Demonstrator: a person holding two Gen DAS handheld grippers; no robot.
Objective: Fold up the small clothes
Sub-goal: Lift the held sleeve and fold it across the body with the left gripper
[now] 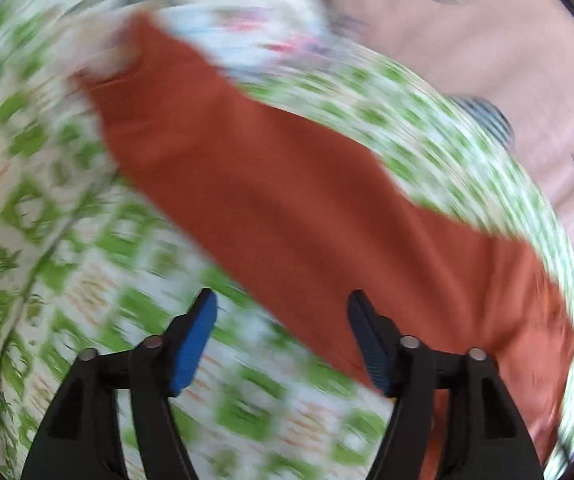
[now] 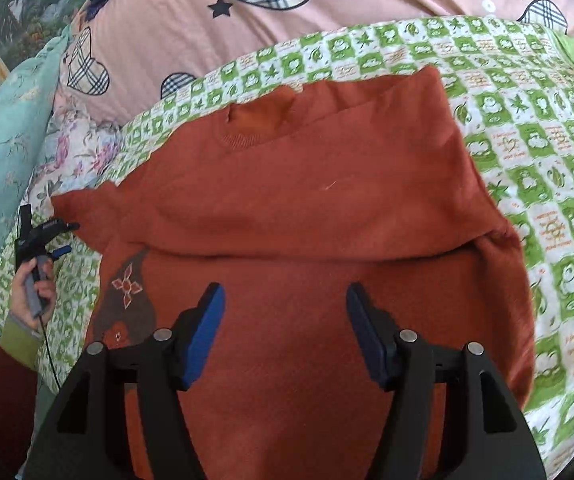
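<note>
Sweater [image 2: 307,208] flat beneath right hand-held gripper [image 2: 285,334], jaws released; left hand-held gripper [image 1: 283,340] released, empty.

Rust-orange sweater [image 2: 311,216] lies flat just ahead of my right gripper [image 2: 285,300], top part folded down over body, brown flower patch at lower left.
</note>
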